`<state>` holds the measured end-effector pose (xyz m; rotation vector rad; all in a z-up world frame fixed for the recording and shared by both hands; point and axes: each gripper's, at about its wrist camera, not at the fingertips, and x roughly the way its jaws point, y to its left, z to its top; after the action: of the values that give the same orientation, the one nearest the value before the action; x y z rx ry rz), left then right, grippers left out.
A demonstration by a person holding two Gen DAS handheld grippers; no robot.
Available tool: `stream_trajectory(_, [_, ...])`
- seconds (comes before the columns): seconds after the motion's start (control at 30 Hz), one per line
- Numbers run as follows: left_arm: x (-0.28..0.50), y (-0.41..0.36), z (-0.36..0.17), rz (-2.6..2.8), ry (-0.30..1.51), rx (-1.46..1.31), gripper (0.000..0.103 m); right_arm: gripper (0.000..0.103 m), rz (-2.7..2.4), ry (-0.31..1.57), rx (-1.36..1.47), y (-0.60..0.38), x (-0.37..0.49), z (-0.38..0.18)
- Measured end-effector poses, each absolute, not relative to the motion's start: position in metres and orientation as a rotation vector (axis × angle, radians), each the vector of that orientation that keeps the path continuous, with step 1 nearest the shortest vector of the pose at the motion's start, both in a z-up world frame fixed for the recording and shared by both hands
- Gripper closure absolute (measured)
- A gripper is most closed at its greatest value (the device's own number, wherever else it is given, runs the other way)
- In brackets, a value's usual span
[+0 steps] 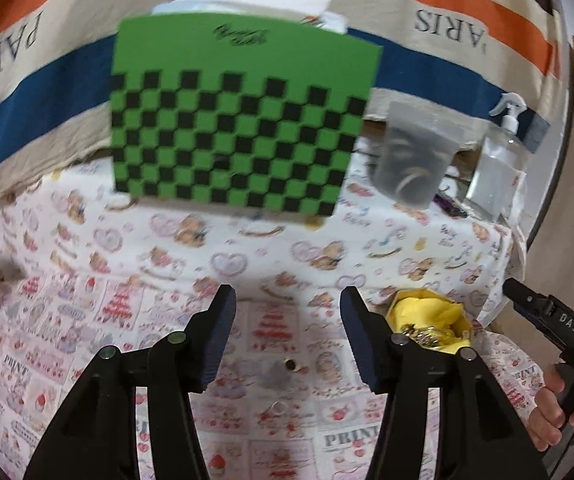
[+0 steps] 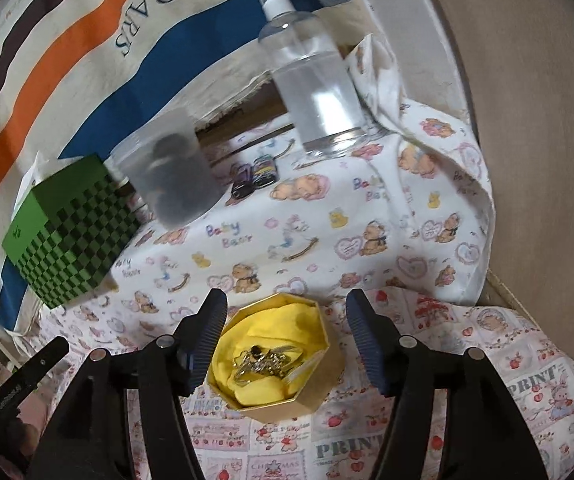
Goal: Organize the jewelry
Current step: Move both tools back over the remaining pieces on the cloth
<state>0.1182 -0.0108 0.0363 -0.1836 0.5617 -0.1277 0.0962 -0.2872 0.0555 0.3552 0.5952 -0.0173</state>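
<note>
Near the bench's (image 2: 287, 240) right edge, a gold hexagonal box (image 2: 277, 354) holds rings (image 2: 265, 360) on yellow cloth, between the right hand-held gripper's (image 2: 283, 340) parted fingers; left hand-held gripper (image 1: 287, 336) likewise apart, empty.

The left gripper (image 1: 287, 336) points forward and downward, its two dark fingers (image 1: 217, 336) spread apart with nothing between them. The right gripper (image 2: 285, 340) is angled downward likewise, its ribbed fingers (image 2: 367, 344) parted and gripping nothing. To the right of the left fingers, a hand (image 1: 555, 404) wraps the right gripper's handle.
</note>
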Motion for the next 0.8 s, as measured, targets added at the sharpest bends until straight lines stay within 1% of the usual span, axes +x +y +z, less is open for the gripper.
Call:
stream_trajectory(0.1, [0.118, -0.007, 0.037, -0.092, 0.57, -0.141, 0.05, 0.034, -0.035, 0.593, 0.342, -0.284, 0.095, 0.054])
stream_trajectory(0.13, [0.117, -0.005, 0.04, -0.074, 0.563, -0.128, 0.048, 0.033, -0.047, 0.591, 0.331, -0.283, 0.095, 0.054])
stream_trajectory(0.17, [0.117, -0.003, 0.042, -0.074, 0.569, -0.121, 0.039, 0.032, -0.054, 0.587, 0.319, -0.282, 0.095, 0.055])
stream_trajectory(0.2, [0.117, -0.002, 0.044, -0.082, 0.581, -0.117, 0.034, 0.03, -0.053, 0.582, 0.306, -0.28, 0.094, 0.055])
stream_trajectory(0.23, [0.115, -0.001, 0.044, -0.079, 0.576, -0.121, 0.032, 0.028, -0.052, 0.578, 0.293, -0.278, 0.094, 0.056])
stream_trajectory(0.3, [0.114, -0.001, 0.043, -0.065, 0.575, -0.121, 0.022, 0.024, -0.059, 0.564, 0.266, -0.274, 0.092, 0.058])
stream_trajectory(0.47, [0.113, -0.011, 0.024, -0.062, 0.641, -0.019, 0.022, 0.02, -0.058, 0.545, 0.214, -0.263, 0.089, 0.059])
stream_trajectory(0.6, [0.103, 0.007, 0.013, -0.02, 0.629, -0.052, 0.022, 0.02, -0.008, 0.56, 0.191, -0.251, 0.088, 0.058])
stream_trajectory(0.8, [0.09, 0.039, 0.033, 0.043, 0.544, -0.096, 0.022, 0.02, 0.061, 0.573, 0.09, -0.214, 0.08, 0.058])
